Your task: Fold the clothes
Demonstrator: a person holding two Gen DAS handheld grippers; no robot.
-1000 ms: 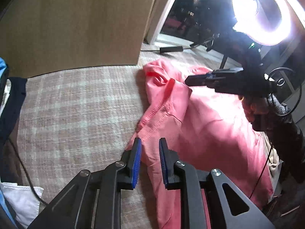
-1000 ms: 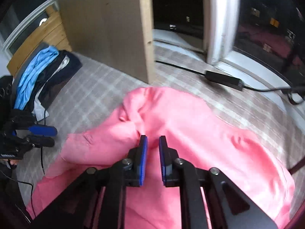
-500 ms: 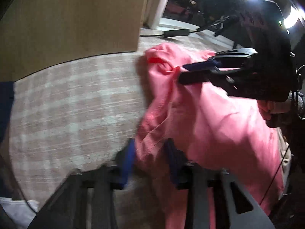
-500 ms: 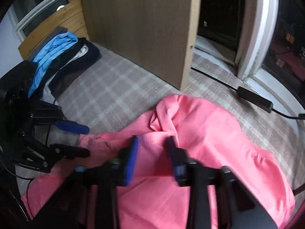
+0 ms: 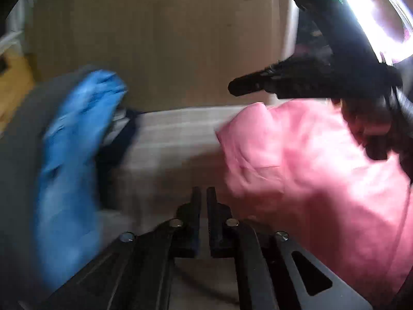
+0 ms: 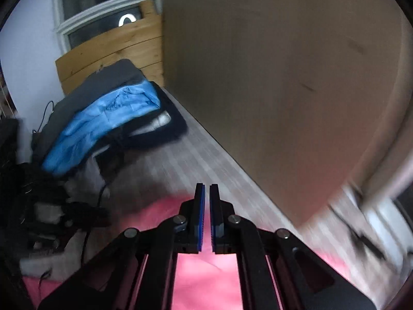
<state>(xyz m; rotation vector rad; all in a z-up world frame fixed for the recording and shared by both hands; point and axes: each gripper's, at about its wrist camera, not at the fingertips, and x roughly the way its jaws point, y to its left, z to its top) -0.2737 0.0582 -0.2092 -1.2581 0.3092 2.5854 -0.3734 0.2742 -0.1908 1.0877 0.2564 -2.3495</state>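
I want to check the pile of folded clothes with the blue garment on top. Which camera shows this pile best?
The right wrist view. There the pile is whole and fairly sharp: blue garment on top, grey and dark layers around it. In the left wrist view the pile is close, strongly blurred and cut by the frame edge.

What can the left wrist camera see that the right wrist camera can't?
Only the left wrist view shows the right gripper from outside, reaching in above the pink garment, plus a bright lamp.

Only the right wrist view shows the window, a wooden slatted board and a dark tangle of gear at the left edge.

Both show the pink garment, the blue garment on a dark pile, the checked cover and the tall wooden panel.
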